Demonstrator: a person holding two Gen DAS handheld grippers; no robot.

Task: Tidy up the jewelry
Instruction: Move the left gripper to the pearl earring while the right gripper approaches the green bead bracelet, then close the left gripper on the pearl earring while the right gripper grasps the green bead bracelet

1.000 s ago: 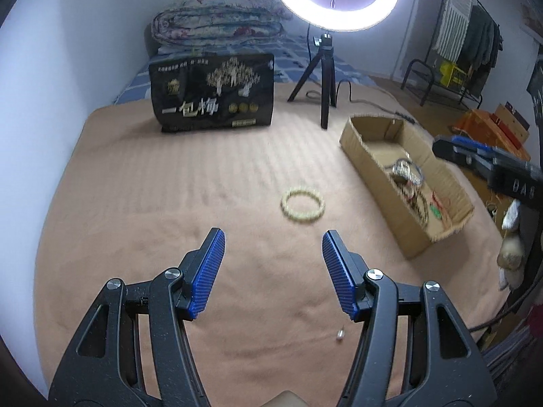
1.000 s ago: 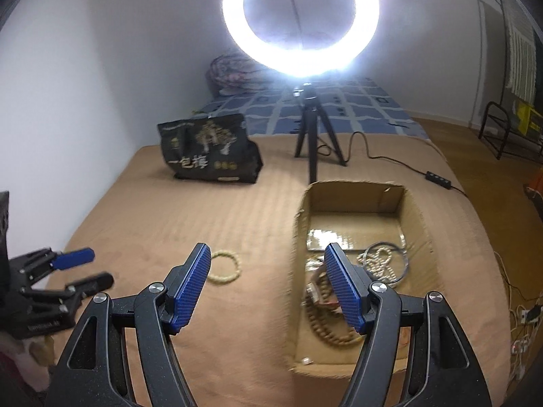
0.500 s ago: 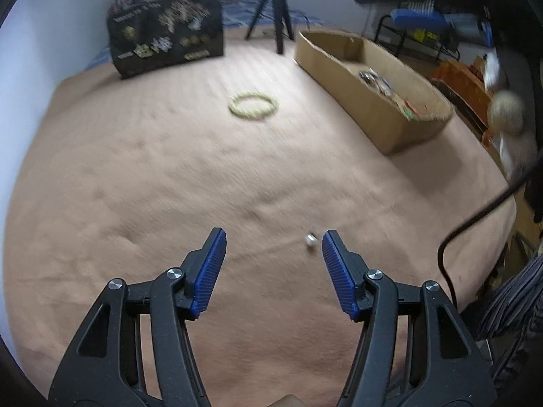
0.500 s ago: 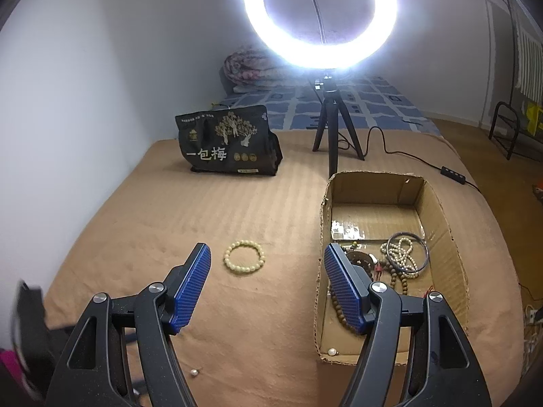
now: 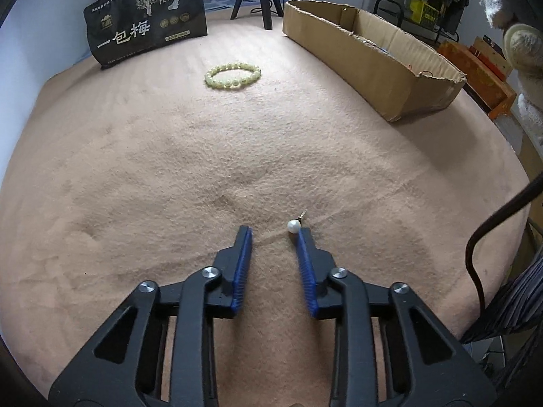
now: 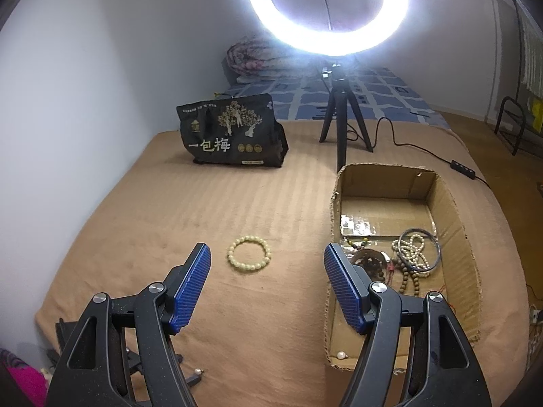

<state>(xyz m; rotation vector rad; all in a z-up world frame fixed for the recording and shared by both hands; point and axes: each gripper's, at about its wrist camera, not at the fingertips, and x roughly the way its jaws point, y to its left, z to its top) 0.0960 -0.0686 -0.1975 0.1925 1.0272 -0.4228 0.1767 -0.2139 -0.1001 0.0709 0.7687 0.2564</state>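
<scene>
The left gripper [image 5: 273, 234] points down at the tan blanket [image 5: 169, 176], its blue-padded jaws closing and now only narrowly apart, with nothing but bare blanket between them. A small pearl earring [image 5: 294, 226] lies on the blanket at the very tip of the right-hand finger, touching or just short of it, outside the gap rather than inside it; its short metal post sticks out on the side away from the gripper. Well beyond the fingertips and slightly left of them lies a pale green bead bracelet [image 5: 232, 74], flat and closed in a ring. Farther still on the left stands a black snack bag [image 5: 146, 17], and far off to the right of the fingers runs a long cardboard box [image 5: 373, 57]. The right gripper [image 6: 266, 257] hangs above the same blanket with its jaws standing wide and gripping nothing. Between and just beyond its fingertips, nearer the left-hand finger, the bead bracelet [image 6: 249, 253] shows again. The right-hand finger overlaps the near left wall of the cardboard box [image 6: 454, 203], in which a bangle, strings of beads and a loose pearl lie. Beyond the fingers a lit ring light [image 6: 327, 10] stands on a small tripod [image 6: 342, 125]. Low beside the left-hand finger the pearl earring [image 6: 198, 371] appears again.
</scene>
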